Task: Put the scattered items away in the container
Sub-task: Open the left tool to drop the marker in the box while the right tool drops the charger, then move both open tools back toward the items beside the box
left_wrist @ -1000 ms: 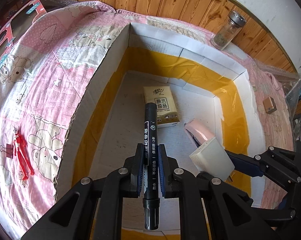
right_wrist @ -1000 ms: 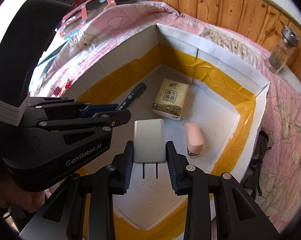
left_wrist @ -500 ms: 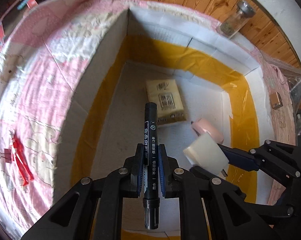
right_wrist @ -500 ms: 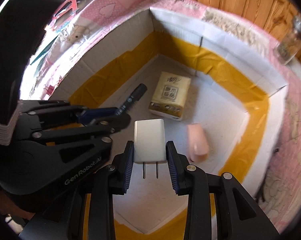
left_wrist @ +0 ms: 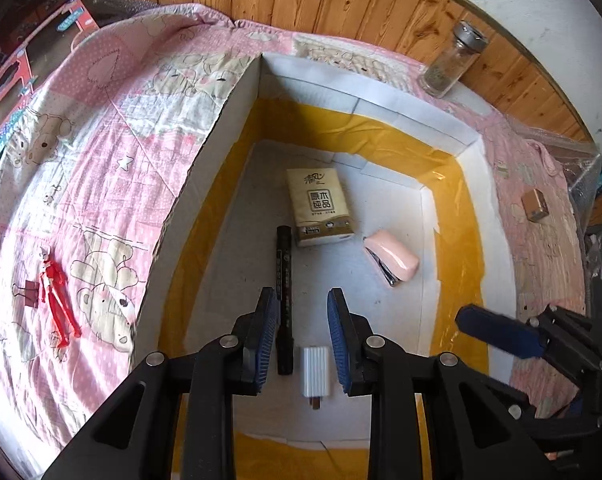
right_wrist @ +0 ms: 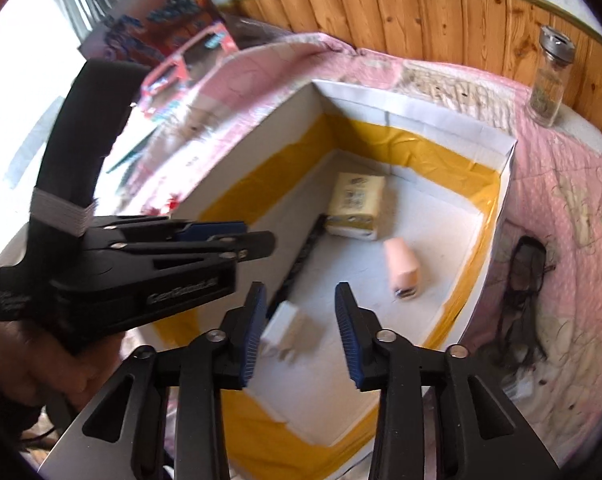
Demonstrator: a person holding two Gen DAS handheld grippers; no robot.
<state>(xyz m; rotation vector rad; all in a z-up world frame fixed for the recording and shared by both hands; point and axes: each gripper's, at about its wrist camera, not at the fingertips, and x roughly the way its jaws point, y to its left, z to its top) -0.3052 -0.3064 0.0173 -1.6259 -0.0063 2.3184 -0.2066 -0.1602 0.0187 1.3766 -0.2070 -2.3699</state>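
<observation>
Left wrist view, left to right. Far left, on the pink bear-print quilt: a small black binder clip touching a red plastic toy figure, both outside the container. Centre: the white cardboard box with yellow tape lining, open top.

On the box floor, lower centre: the black marker pen lies flat, its near end just inside the left finger of the left gripper. Beside the pen, nearer the lower edge, the white ribbed plug adapter, prongs toward the camera. Left gripper jaws spread wide, nothing between them.

Above the pen, mid-frame: a tan tissue pack with printed label, the pen tip just beside its lower left corner. Right of it, a pale pink stapler, apart from the pack.

Lower right: the right gripper, seen side-on over the box's right wall. Upper right, on the quilt by the wood panelling: a clear glass jar with metal lid. Right edge: a small brown cardboard cube.

Right wrist view. Left: a hand holding the left gripper's black body. Centre bottom: right gripper jaws parted, holding nothing; adapter blurred on the floor below. Right, outside the box: dark tangled cord.
</observation>
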